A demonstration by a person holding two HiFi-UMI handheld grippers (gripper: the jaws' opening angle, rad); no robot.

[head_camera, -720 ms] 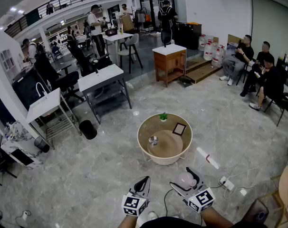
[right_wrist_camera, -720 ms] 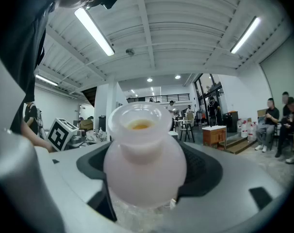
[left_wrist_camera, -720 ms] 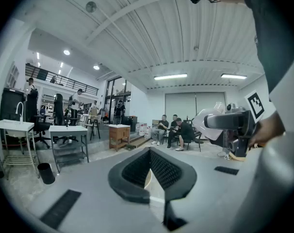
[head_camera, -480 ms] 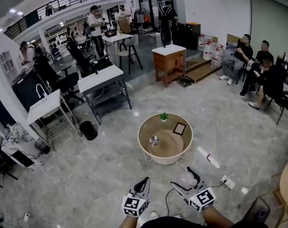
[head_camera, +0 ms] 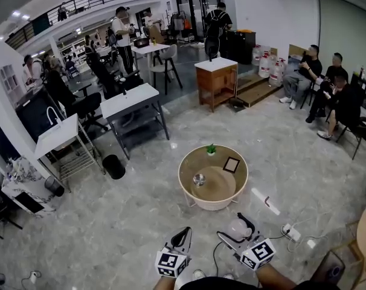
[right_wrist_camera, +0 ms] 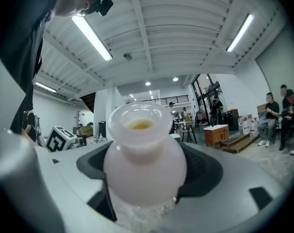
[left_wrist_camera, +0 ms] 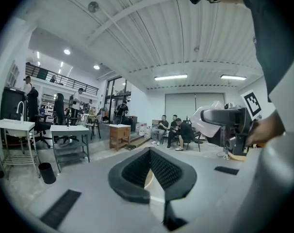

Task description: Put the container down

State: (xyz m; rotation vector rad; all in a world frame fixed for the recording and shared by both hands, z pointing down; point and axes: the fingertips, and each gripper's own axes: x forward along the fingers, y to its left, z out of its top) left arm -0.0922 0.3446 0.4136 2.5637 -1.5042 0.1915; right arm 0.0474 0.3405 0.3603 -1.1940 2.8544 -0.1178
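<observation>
The container [right_wrist_camera: 142,164] is a frosted white jar with a bulging body, a wide neck and something yellow inside. My right gripper [right_wrist_camera: 147,154] is shut on it, and its dark pads clasp the body from both sides. In the head view, the container [head_camera: 237,229] sits in my right gripper [head_camera: 238,227] low in the picture, above the marble floor. My left gripper [head_camera: 184,231] hangs beside it on the left. In the left gripper view, my left gripper [left_wrist_camera: 149,164] is shut with nothing in it. A round low table [head_camera: 182,183] stands just ahead of both.
On the round table are a small plant [head_camera: 211,149], a dark frame [head_camera: 231,164] and a small metal bowl [head_camera: 199,179]. A power strip with cables [head_camera: 290,233] lies on the floor at the right. People sit on chairs [head_camera: 328,89] far right. A black bin [head_camera: 114,166] stands at the left.
The round table sits slightly further right in the head view. Both grippers keep their places, and the right one still holds the container. A person at the back has walked right.
</observation>
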